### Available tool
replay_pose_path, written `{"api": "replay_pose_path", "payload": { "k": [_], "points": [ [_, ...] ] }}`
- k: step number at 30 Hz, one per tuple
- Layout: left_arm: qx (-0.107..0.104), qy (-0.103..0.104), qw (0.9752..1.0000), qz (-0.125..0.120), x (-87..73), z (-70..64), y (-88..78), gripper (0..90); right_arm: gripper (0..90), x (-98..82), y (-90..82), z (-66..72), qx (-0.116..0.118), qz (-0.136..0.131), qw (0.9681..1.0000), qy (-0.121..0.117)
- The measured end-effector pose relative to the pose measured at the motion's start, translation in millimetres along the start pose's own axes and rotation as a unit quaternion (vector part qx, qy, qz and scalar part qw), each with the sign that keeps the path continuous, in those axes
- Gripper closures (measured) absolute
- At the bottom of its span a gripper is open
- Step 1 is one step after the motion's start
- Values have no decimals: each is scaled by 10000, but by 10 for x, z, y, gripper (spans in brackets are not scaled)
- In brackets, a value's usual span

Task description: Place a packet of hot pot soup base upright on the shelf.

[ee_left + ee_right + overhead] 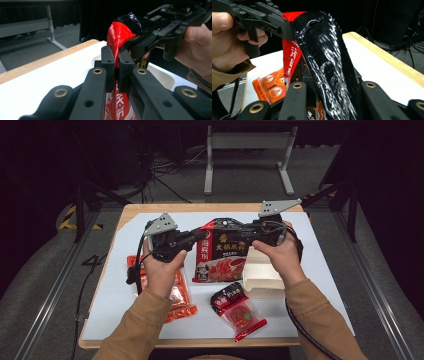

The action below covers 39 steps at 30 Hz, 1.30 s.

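While the wooden table (131, 212) with its white mat (125, 295) carries everything else, the work itself hangs just above it: a large red-and-black hotpot seasoning pouch (221, 251) is held up between the two hands, its lower part still close over the mat. Beside it on the person's right sits a pale open-topped box (262, 276), and on the left lies an orange packet (178, 299); a smaller red sachet (239, 312) rests near the front edge.

The left tongs (116, 62) are clamped on the pouch's red side seam, the pads pressed flat together with the film pinched between them. The right tongs (246, 233) meet the opposite top corner. In the right gripper view the glossy black film runs down between that tool's arms, yet the pads themselves are hidden behind it, so whether they truly bite cannot be told.

The step in hand looks like lifting and steadying the pouch, perhaps toward the box. To do it well, both grips should sit on the sealed seams rather than the soft belly, the hands should rise together to keep the pouch level, and the right grip wants confirming before any pull, since slick film can slide out.
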<state>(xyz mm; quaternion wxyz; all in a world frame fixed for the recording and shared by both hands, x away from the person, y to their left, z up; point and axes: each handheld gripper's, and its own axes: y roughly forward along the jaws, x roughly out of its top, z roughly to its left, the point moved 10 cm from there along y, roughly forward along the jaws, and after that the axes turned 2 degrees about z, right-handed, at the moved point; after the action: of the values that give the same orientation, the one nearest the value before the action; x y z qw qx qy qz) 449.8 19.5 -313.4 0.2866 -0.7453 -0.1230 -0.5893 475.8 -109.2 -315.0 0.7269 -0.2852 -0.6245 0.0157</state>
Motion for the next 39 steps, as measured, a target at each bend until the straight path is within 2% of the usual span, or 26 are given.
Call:
{"api": "replay_pose_path", "payload": {
  "k": [8,16,20,28,38,39],
  "points": [
    [-34,-154,9998,-146,15,57,-27,825,775,89,-43,56,63,-115,9994,-314],
    [-13,-191,9995,-245,38,85,-62,747,782,204,-90,71,-47,-128,9980,-613],
    [7,-234,9994,-236,35,127,-100,682,782,245,-125,43,-114,-117,9978,-647],
    [128,-233,9995,-147,-48,226,-127,545,780,379,-292,-134,-353,-203,9967,-698],
    [286,-280,9992,-22,-187,368,-189,496,778,419,-492,-443,-719,-201,9946,-722],
    [300,-278,9992,-14,-204,388,-199,496,778,419,-492,-443,-719,-201,9946,-722]
  ]
}}
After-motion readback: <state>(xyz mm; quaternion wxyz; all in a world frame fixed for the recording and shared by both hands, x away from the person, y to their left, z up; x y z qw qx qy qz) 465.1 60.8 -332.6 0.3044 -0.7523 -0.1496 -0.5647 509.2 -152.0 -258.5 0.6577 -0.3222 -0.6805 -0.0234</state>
